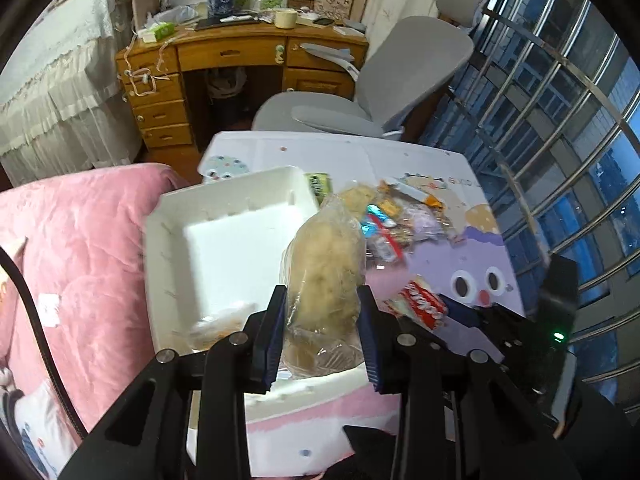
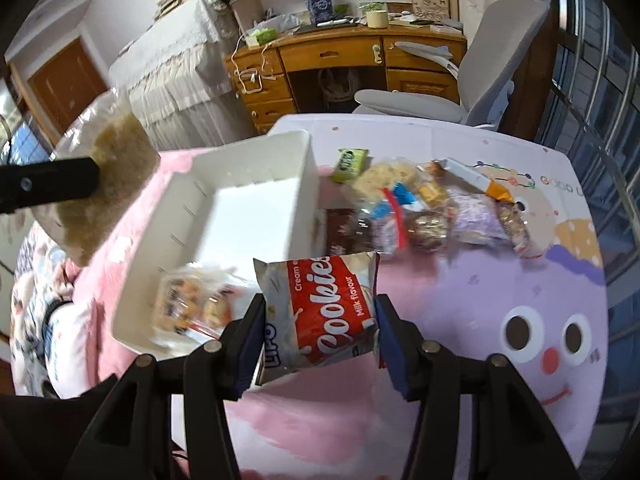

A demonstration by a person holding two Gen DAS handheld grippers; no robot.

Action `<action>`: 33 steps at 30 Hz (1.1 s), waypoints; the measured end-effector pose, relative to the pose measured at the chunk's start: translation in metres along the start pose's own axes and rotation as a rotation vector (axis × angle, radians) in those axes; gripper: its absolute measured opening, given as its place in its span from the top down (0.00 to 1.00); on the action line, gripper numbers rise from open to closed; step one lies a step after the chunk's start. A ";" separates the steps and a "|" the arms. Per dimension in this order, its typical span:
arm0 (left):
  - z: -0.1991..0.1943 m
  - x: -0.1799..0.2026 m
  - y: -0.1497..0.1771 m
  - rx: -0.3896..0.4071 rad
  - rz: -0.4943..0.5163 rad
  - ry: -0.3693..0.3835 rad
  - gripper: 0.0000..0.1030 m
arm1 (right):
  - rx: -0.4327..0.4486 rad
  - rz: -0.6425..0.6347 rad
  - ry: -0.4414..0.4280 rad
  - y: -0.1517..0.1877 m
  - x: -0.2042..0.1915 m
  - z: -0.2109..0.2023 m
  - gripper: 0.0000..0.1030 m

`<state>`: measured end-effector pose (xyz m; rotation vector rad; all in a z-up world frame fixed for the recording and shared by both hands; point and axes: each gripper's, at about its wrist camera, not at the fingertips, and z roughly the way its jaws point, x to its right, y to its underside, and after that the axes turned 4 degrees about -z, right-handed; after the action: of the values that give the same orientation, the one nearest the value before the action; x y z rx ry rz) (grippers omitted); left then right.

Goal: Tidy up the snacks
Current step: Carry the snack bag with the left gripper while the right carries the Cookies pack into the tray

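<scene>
Left gripper (image 1: 322, 320): clamped on a clear-wrapped pale bun (image 1: 326, 268).
Right gripper (image 2: 320, 320): a red cookies packet (image 2: 324, 312) is held.
Just ahead: white tray (image 2: 308, 168), blurred packets inside, possibly biscuits.
Farther: snack pile (image 2: 424, 208) is spread on the worktop (image 2: 460, 300).

The white foam box (image 2: 224, 216) is mostly bare inside toward its upper end; wrapped snacks (image 2: 192, 304) fill its lower corner. Right of it, a snack pile (image 2: 420, 208) crowds the table's (image 2: 460, 280) upper middle. The purple area, lower right, lies open.
</scene>
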<state>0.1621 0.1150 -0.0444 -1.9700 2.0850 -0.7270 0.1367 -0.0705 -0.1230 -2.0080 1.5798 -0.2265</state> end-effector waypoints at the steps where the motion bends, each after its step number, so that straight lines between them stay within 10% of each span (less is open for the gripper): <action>1: 0.001 -0.008 0.000 -0.004 -0.001 -0.002 0.69 | 0.013 -0.004 0.009 0.000 -0.008 -0.001 0.48; 14: 0.024 -0.099 0.004 -0.062 -0.018 -0.019 0.68 | 0.108 0.003 0.041 0.002 -0.084 0.008 0.48; 19: 0.031 -0.113 0.006 -0.085 -0.048 -0.038 0.42 | 0.090 0.057 0.069 0.004 -0.085 0.015 0.41; 33: 0.042 -0.093 0.014 -0.137 -0.003 -0.032 0.29 | 0.067 0.172 0.111 0.017 -0.064 0.005 0.41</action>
<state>0.1788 0.1967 -0.1052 -2.0410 2.1668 -0.5628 0.1056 -0.0112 -0.1226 -1.8246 1.7791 -0.3247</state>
